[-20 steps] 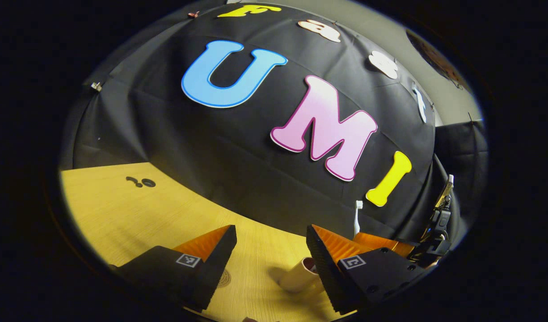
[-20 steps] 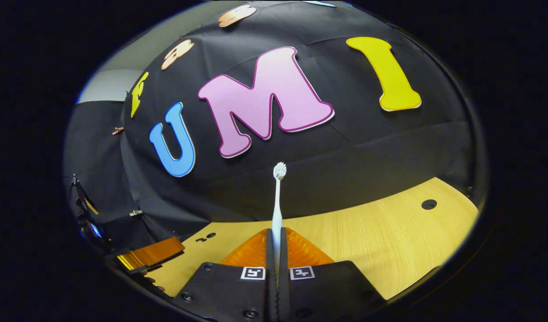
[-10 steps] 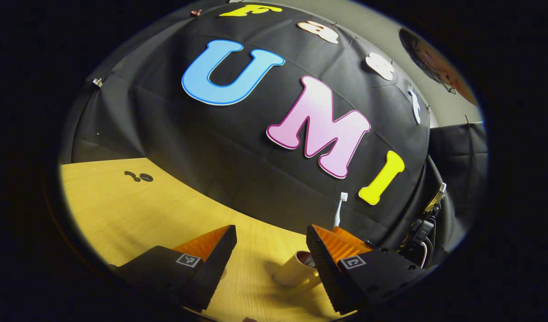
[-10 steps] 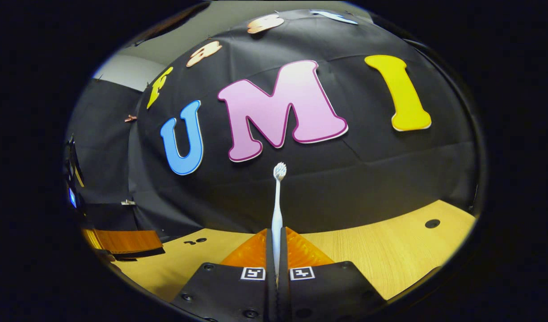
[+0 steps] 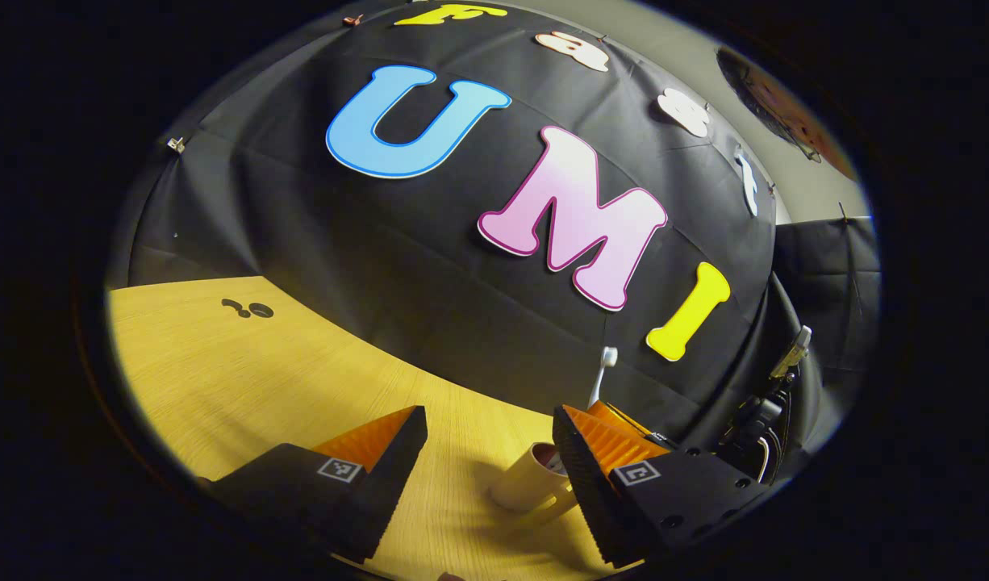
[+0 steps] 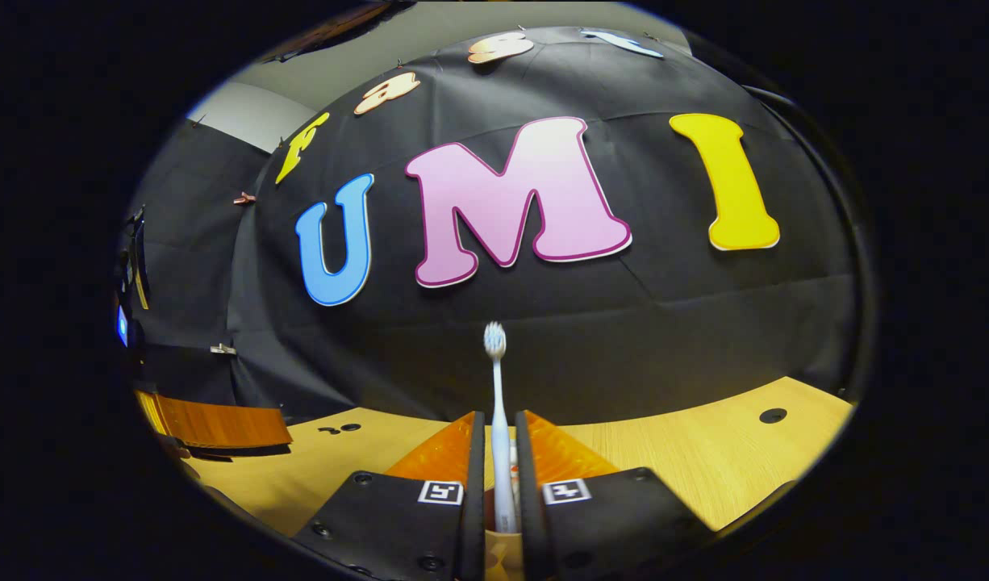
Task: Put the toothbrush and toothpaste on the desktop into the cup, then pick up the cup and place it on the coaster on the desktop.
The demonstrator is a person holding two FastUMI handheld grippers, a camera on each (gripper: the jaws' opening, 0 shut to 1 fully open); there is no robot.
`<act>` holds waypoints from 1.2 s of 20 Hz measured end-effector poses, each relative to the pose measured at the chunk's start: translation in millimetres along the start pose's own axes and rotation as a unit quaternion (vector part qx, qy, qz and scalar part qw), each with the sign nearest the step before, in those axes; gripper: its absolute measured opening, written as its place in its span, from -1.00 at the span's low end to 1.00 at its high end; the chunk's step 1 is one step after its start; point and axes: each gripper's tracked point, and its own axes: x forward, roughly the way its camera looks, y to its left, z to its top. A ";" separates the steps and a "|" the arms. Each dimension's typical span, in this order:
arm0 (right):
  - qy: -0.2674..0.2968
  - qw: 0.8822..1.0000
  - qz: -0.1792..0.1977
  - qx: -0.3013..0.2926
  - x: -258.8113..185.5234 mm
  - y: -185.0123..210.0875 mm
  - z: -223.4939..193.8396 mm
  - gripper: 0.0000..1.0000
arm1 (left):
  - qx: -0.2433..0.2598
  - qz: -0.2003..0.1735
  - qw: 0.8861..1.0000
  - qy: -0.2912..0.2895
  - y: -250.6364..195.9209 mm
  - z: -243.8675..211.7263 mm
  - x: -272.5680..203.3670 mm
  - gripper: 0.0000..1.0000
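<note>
A cream cup [image 5: 527, 482] stands on the wooden desktop [image 5: 244, 387], just left of my left gripper's right finger. My left gripper [image 5: 488, 420] is open with nothing between its fingers. Above the cup a white toothbrush [image 5: 606, 359] points bristles up, behind the orange fingers of my right gripper [image 5: 619, 417]. In the right gripper view the toothbrush [image 6: 494, 379] stands upright in the narrow gap of my right gripper [image 6: 499, 415]. The fingers are slightly parted and do not press on it. The cup's rim [image 6: 501, 557] shows right under them. An orange finger of the left gripper [image 6: 220, 424] lies at the left.
Small round holes [image 5: 248, 308] mark the tabletop far left, and another hole [image 6: 773, 415] sits far right in the right gripper view. A dark fixture with cables [image 5: 773, 403] hangs at the right by the black wall.
The right gripper's fingers have parted a little and the toothbrush has slid down between them. The cup's rim has come into view beneath. The left gripper stays open, almost still.
</note>
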 end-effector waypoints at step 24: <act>0.261 0.959 -0.089 0.064 -33.3 -24.2 -6.6 0.94 | 0.051 0.117 0.992 0.025 73.3 35.5 -92.1 0.94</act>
